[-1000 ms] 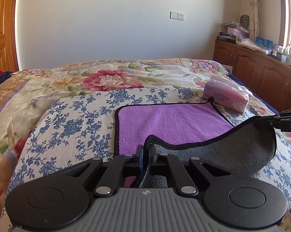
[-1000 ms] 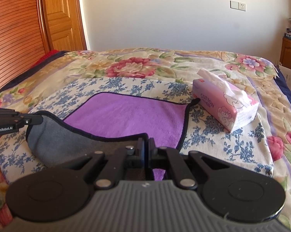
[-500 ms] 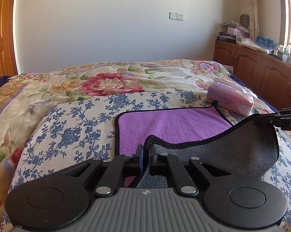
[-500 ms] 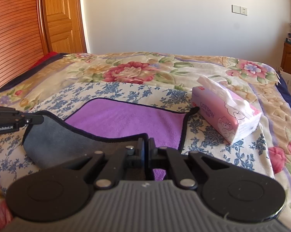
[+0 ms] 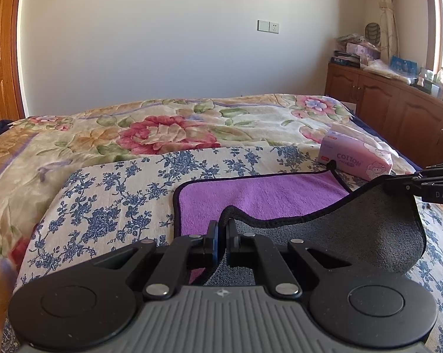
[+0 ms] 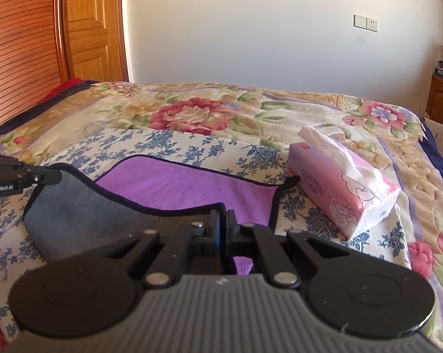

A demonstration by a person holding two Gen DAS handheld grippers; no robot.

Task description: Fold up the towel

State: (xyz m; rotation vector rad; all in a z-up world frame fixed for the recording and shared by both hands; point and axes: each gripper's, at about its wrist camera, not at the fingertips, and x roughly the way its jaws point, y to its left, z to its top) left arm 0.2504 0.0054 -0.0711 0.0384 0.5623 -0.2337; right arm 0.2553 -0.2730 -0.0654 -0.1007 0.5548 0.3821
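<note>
Purple towel (image 5: pixel 259 197) with grey underside and black trim lies on the blue-flowered sheet (image 5: pixel 109 206) on the bed (image 5: pixel 162 129). Far half flat, purple side up. Near edge lifted off the sheet and held up at both near corners, grey underside showing, sagging between the two grips.

Left gripper (image 5: pixel 221 226): jaws together, clamped on the towel's near left corner; black hem runs right up between them. Seen from the right wrist view it enters at far left (image 6: pixel 49 176), pinching the same corner.

Right gripper (image 6: pixel 221 220): jaws together, clamped on the near right corner, hem between them. From the left wrist view it comes in at the right edge (image 5: pixel 398 184), gripping the raised corner there.

Pink tissue box (image 6: pixel 345 188) marked COTTON sits on the sheet just beside the towel's far right corner, a white tissue sticking out the top. The towel's hanging loop (image 6: pixel 292 181) lies close to the box; touching or not, cannot tell.

Floral quilt covers the rest of the bed. Wooden cabinet (image 5: pixel 398 111) with clutter on top along the right wall, wooden door (image 6: pixel 89 29) at left.
</note>
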